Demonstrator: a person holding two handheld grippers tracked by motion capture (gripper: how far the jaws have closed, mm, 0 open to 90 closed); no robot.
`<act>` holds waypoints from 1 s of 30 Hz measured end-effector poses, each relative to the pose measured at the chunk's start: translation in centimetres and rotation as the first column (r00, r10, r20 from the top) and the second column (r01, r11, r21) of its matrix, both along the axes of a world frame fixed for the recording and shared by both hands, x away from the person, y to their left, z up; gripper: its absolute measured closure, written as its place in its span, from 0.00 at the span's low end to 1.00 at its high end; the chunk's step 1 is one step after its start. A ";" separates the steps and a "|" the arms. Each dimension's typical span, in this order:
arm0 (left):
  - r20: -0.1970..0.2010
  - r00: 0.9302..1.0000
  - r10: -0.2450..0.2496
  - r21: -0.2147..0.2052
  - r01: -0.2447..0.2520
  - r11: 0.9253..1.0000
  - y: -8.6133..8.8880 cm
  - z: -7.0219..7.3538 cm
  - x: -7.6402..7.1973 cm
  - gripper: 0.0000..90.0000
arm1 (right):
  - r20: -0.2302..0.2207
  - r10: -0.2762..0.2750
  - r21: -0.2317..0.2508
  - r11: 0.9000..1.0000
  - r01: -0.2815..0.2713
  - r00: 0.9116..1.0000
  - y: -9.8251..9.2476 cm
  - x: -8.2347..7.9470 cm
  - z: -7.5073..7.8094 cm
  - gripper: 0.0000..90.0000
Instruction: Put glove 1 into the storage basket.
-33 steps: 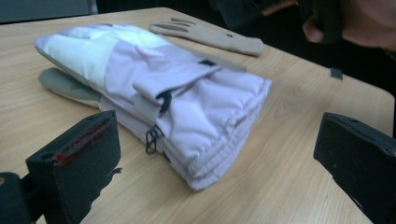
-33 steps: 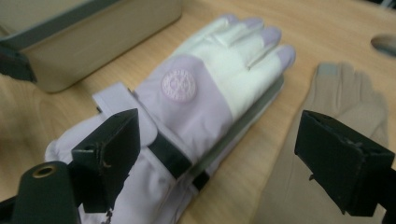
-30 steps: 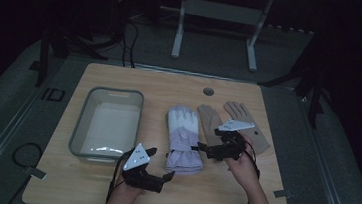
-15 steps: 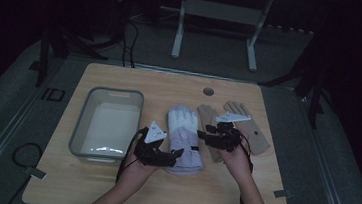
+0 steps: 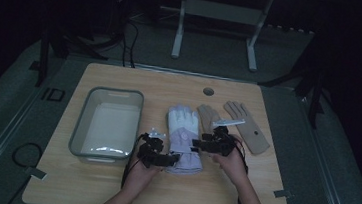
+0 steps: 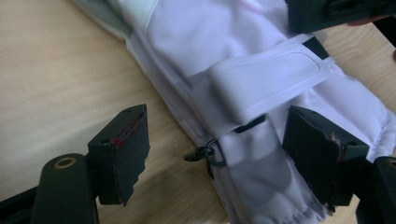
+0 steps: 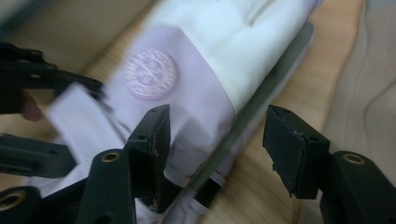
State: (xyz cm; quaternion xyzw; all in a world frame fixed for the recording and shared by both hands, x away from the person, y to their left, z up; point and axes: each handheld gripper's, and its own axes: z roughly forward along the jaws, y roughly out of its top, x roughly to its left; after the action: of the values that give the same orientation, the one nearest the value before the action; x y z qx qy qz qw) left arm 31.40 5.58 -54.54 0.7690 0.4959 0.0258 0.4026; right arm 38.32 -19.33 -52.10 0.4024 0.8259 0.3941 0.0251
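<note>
Both tools nearer, seemingly astride glove

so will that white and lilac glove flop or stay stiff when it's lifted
The white and lilac glove looks padded and soft, so it would probably sag at both ends. It's likely light for its size. Its loose wrist strap may dangle or snag.

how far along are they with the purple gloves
Early. Done: nothing is in the bin yet; the tan gloves lie untouched. In hand: both claws sit at the cuff end of the lilac gloves, the left claw and right claw each straddling an edge, jaws not yet pressing. Left: grip and lift.
</note>
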 end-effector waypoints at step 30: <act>-0.079 0.979 -0.186 -0.028 0.185 0.982 -0.1 -0.1 1.7 0.81 | 0.051 0.013 -0.164 0.986 -0.004 0.999 3.0 -1.4 -0.9 0.88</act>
State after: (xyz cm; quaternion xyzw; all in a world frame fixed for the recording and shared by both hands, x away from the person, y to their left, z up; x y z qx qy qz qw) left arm 33.09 5.50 -54.59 0.8082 0.4381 -0.0481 0.3906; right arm 36.91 -16.31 -52.95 0.3849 0.8564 0.3352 0.0780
